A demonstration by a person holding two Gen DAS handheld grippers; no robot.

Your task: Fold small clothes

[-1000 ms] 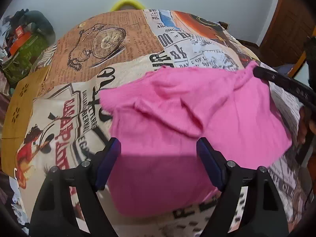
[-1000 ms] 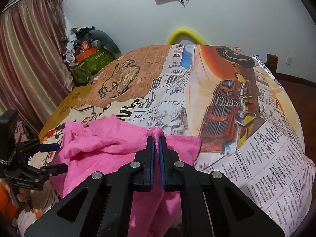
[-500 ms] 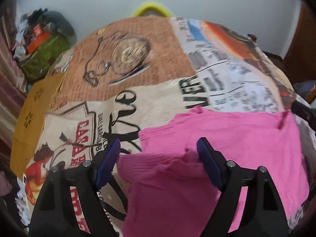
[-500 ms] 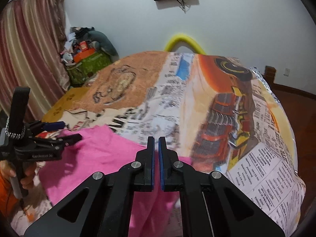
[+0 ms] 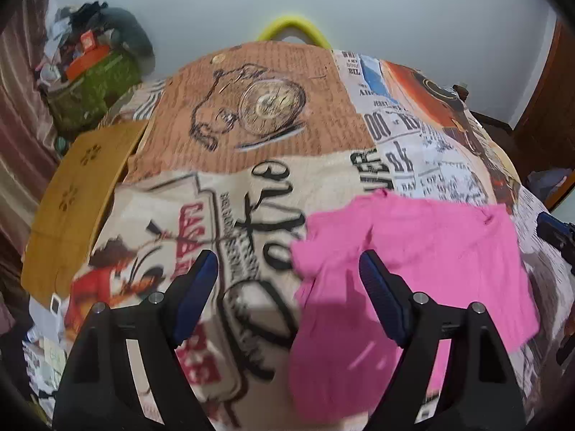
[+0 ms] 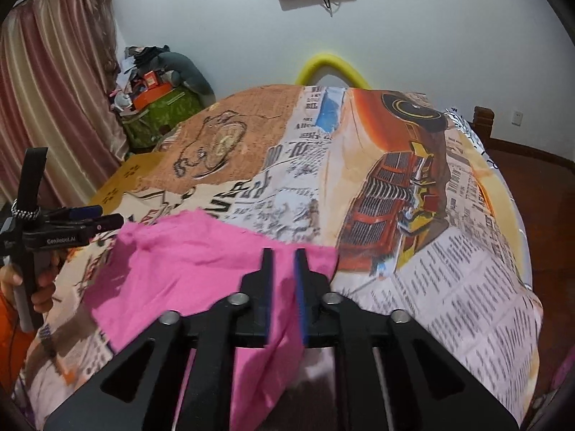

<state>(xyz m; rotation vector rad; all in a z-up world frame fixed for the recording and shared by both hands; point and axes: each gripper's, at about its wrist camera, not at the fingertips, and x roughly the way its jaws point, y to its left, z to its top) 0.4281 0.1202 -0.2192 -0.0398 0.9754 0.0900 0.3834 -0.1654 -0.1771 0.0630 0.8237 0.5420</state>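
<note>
Spread on the bed's picture-print sheet (image 6: 449, 287), the soft, light pink knit cloth (image 6: 201, 262) lies under the opening right tongs (image 6: 282, 251) and beside the wide-apart, empty left tongs (image 5: 287, 269), easiest pinched at a corner.

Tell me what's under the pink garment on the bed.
The pink garment lies spread on the printed bedspread, covering part of its newspaper and lettering prints. Whether anything else lies beneath cannot be seen; the cloth hides it.
</note>
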